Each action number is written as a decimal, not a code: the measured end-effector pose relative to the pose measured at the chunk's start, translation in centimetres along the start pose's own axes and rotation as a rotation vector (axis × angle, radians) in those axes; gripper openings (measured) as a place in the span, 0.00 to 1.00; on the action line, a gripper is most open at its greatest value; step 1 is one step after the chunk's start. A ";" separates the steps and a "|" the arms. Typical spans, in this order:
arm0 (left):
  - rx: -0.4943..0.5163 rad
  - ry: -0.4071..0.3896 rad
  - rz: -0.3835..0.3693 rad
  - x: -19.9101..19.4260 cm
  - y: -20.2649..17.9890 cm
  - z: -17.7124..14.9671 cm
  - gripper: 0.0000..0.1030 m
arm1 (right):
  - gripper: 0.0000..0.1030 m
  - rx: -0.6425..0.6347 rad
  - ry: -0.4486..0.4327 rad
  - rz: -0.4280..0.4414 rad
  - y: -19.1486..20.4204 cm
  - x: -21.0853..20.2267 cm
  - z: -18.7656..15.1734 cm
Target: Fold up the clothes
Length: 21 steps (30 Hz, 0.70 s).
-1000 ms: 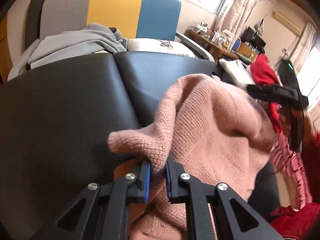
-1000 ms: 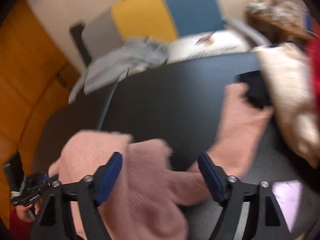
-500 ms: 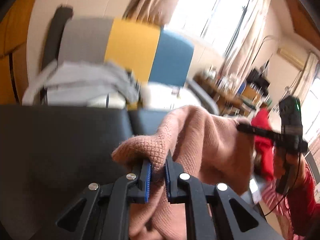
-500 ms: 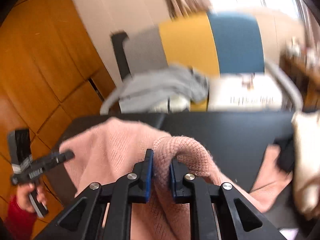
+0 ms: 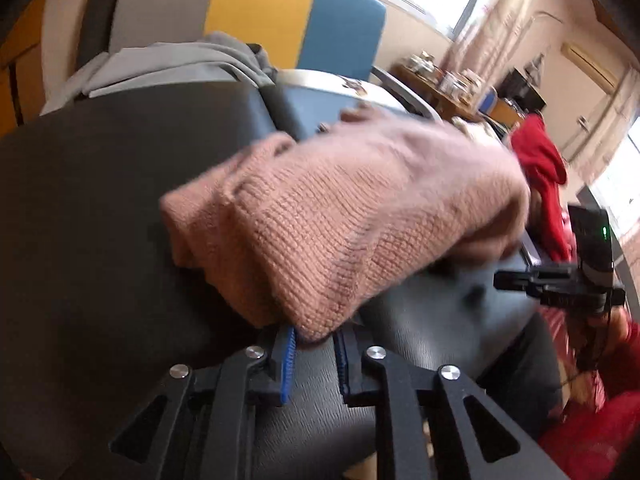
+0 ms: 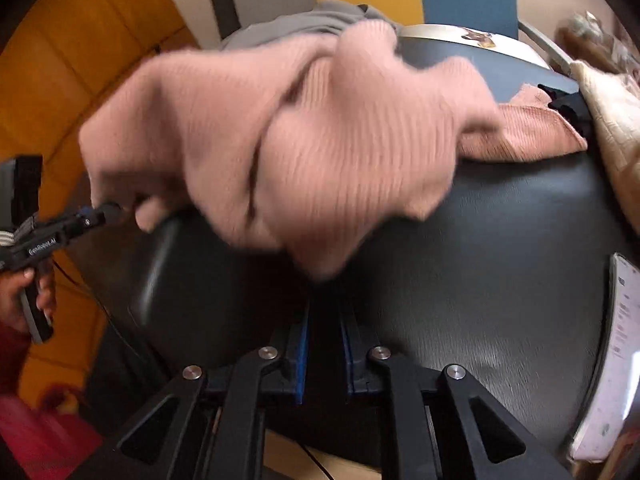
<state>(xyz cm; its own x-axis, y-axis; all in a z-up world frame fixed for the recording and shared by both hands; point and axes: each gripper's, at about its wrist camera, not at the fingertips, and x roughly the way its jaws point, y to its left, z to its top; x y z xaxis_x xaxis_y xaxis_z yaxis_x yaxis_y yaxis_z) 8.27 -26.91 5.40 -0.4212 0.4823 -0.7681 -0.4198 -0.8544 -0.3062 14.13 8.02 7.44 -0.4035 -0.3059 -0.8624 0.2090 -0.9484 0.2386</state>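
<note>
Fingers (image 5: 286, 350) of left gripper (image 5: 314, 354) opening; pink sweater (image 5: 340, 216) edge between them.

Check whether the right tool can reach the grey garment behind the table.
Probably not directly: the pink sweater hangs bunched between the right tool and the grey garment, hiding most of it.

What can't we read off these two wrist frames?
- Right wrist view: motion blur on the pink sweater and its overhang hide whether the right claw pinches it.
- Left wrist view: the left claw jaws are opening with a sweater corner between them; the knit hides pad contact.
- Left wrist view: the sweater hides the dark surface behind it.
- Right wrist view: the paper is cut off by the edge, its print too small.
</note>
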 end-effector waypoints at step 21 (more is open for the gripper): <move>-0.051 -0.290 -0.001 -8.3 1.3 6.9 0.44 | 0.44 0.136 -0.019 -0.093 -2.2 4.6 17.7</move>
<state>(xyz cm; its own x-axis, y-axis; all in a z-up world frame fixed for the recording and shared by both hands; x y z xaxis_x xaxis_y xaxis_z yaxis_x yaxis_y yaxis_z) 5.65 -30.70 15.27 -0.6362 0.5123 -0.5770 -0.3825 -0.8588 -0.3408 -3.91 7.25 10.86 -0.4321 -0.2167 -0.8754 0.0479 -0.9748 0.2177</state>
